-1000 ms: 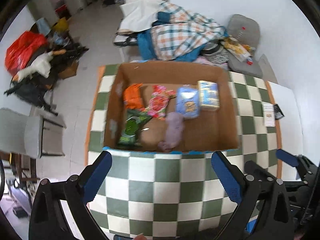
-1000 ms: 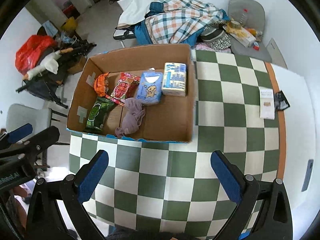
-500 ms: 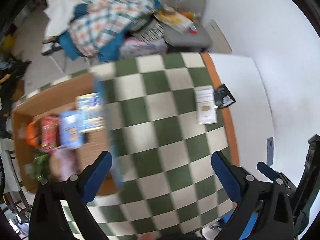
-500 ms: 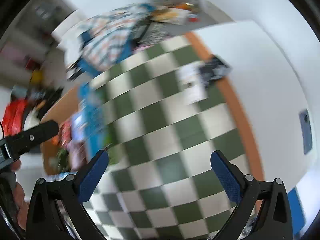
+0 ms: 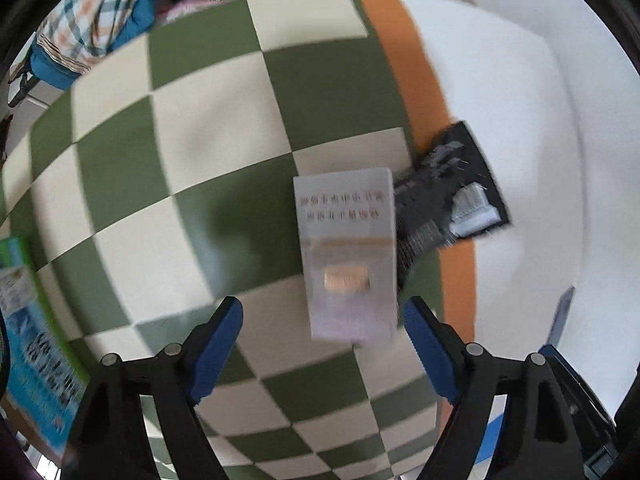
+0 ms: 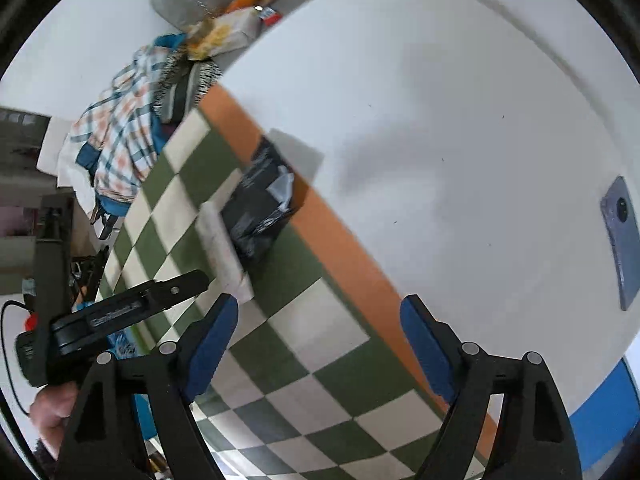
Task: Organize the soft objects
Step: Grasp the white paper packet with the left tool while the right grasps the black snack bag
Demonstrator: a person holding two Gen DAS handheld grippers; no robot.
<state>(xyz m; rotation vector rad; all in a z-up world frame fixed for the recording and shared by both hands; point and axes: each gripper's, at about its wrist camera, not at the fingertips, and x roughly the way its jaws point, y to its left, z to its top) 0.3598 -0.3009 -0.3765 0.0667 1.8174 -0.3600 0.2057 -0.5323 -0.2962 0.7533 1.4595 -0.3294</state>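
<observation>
— Left tool?
— Spread wide, empty, hovering just short of white packet lying on checkered counter, touching black pouch.
— Right tool?
— Also wide, empty.

Tablecloth checked green and cream, orange band along its border; bare table surface beyond it white. Clear pouch, white upper panel with red lettering (blurred, unreadable), a peach-coloured piece showing through lower down. Black packet with grey-white print, centre right of the frame. Left gripper and right gripper: black frames, blue pads. Plaid cloth, upper left: white, orange, dark-blue checks over a blue item. Grey-blue phone at right edge.
</observation>
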